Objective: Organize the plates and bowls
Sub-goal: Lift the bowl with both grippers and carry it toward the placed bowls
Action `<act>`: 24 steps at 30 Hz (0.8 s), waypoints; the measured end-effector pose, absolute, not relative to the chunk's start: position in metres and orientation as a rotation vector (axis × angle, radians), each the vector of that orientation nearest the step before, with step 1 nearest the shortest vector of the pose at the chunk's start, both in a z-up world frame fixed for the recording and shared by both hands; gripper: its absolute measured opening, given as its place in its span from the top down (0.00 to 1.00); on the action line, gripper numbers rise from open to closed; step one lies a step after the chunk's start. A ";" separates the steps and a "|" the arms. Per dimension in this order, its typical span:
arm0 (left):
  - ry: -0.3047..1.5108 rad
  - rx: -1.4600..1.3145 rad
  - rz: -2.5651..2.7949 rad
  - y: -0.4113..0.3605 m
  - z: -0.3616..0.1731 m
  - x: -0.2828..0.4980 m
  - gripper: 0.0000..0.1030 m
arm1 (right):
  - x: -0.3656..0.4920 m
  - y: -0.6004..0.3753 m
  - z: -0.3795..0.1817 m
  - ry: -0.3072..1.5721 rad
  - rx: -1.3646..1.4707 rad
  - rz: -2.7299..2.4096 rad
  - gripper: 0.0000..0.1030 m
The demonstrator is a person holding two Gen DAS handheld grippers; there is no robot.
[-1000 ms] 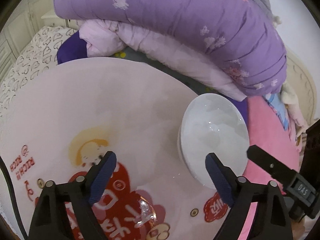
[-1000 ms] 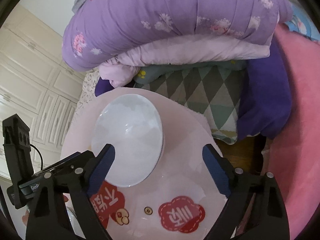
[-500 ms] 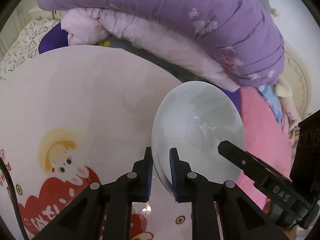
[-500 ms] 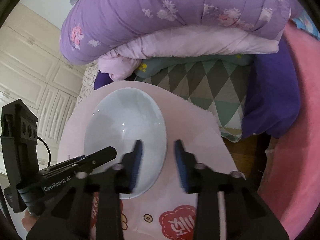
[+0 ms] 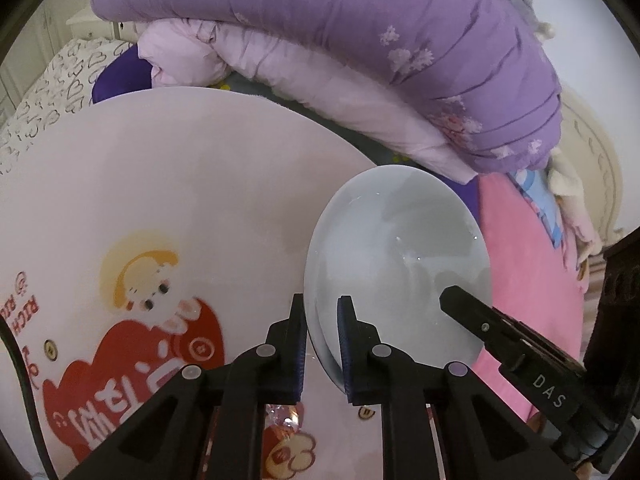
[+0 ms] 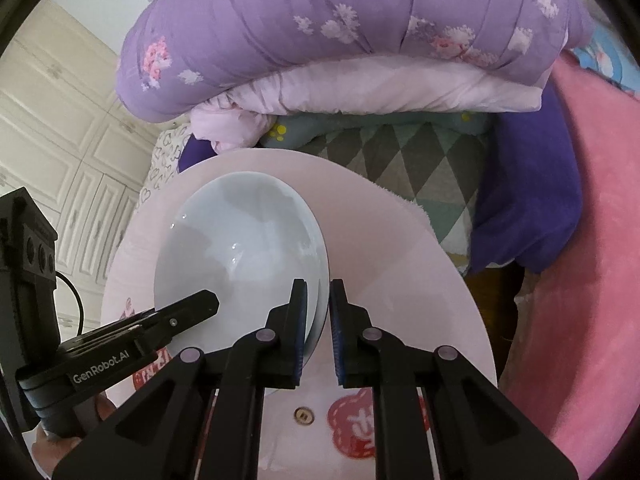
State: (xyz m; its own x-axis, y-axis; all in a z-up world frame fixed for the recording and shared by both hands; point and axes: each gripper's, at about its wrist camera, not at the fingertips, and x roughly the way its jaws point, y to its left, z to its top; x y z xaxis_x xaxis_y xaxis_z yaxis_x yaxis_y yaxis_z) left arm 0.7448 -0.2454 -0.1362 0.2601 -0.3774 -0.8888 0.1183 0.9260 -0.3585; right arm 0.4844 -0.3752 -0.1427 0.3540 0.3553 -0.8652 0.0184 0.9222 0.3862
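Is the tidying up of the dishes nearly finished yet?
Just starting. No finished stack shows. Right now the left gripper and the right gripper have just closed on opposite rims of the pale blue-white glossy bowl on the round pink table. Moving it somewhere is still left.

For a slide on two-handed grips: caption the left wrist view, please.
Left gripper shut on the bowl rim, right gripper on the far rim, pink table.
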 end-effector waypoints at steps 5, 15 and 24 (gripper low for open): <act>1.245 -0.229 -0.352 -0.230 -0.113 0.715 0.90 | 0.466 -0.366 -0.124 1.174 0.333 0.223 0.89; 1.186 -0.214 -0.391 -0.199 -0.066 0.649 0.90 | 0.413 -0.349 -0.080 1.116 0.283 0.217 0.89; 1.148 -0.173 -0.427 -0.185 -0.036 0.580 0.90 | 0.357 -0.344 -0.055 1.074 0.259 0.206 0.89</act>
